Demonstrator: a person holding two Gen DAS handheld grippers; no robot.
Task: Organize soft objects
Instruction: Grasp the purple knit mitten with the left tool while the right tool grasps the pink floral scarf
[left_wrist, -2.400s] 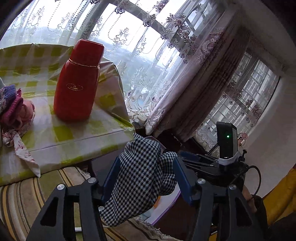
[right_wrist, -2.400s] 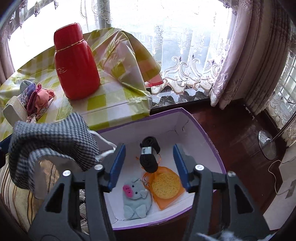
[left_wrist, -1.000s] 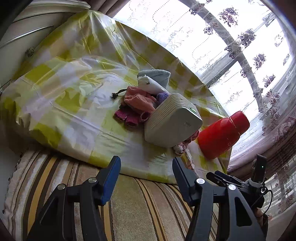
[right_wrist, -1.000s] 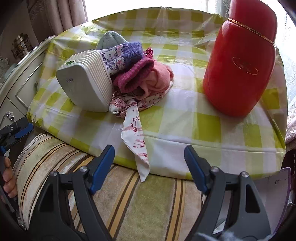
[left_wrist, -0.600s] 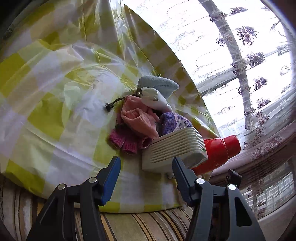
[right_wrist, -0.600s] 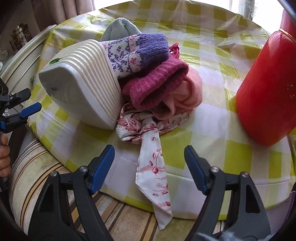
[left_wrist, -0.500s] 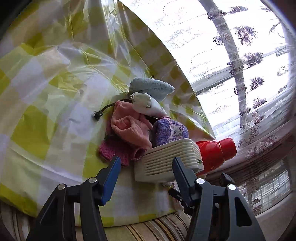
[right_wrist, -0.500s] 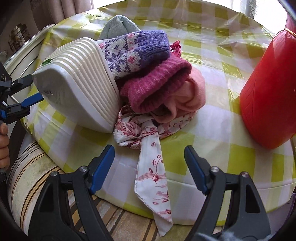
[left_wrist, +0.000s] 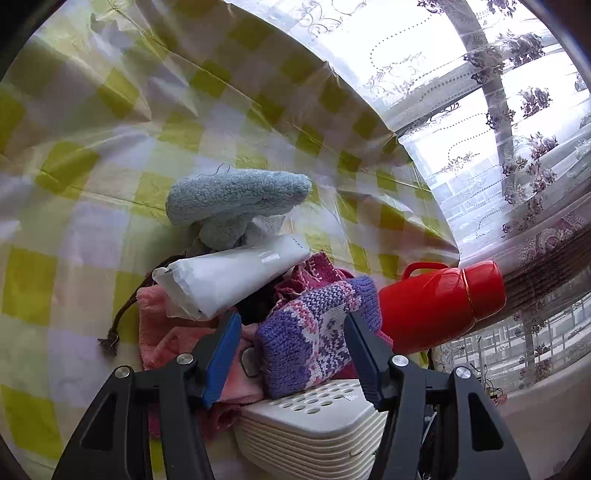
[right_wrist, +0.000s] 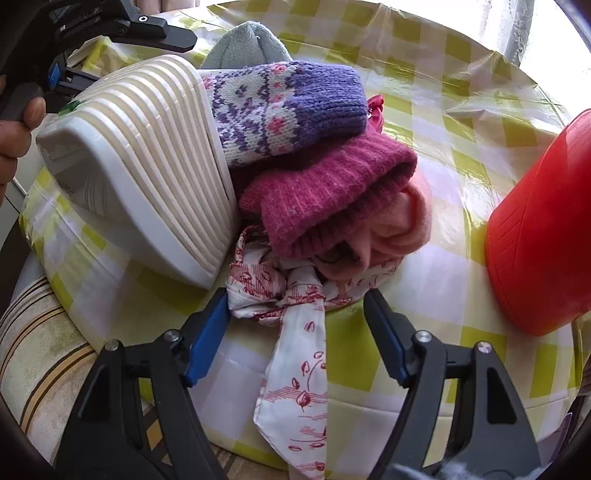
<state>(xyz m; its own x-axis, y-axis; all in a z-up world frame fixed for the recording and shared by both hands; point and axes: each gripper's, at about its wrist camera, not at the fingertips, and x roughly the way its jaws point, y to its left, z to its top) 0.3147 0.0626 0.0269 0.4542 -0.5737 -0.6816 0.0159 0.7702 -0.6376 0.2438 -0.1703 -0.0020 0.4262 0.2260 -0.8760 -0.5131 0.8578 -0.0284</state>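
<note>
Floral scarf (right_wrist: 295, 369) tail lengthwise toward right tool (right_wrist: 295, 328), jaws narrowing, unclamped.

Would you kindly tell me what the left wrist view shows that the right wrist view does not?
Only the left wrist view shows the white plastic-wrapped packet and a brown drawstring. Only the right wrist view shows the red-printed white scarf, the magenta knit and the left gripper itself. Both show the purple patterned knit, the ribbed white box, the light blue fleece and the red flask.
</note>
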